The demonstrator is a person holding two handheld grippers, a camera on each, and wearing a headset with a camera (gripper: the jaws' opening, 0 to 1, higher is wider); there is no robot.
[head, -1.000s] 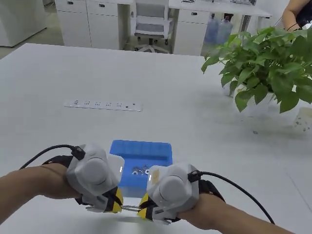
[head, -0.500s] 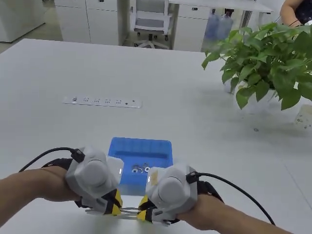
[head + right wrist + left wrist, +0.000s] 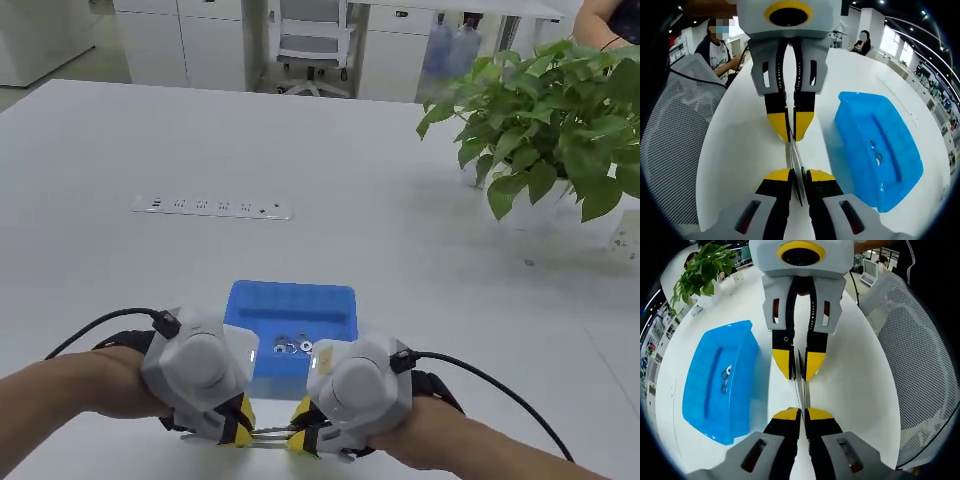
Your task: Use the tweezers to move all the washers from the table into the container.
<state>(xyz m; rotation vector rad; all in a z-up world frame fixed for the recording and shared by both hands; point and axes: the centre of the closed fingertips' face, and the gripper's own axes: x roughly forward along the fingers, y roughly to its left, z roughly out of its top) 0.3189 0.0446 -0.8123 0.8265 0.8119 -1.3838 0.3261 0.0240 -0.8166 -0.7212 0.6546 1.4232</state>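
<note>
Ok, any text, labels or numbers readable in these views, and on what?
No text can be read.
Power strip: marks by the sockets, too small to read.
White label at the head view's right edge: print blurred.
Blue container and tweezers: no marking seen.

White table with blue container, power strip and potted plant.

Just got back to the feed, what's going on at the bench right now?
A person holds a gripper in each hand, tip to tip, close beside the blue container. The left gripper and the right gripper are both shut on the same tweezers, which span the gap between them. A few washers lie in the container.
</note>
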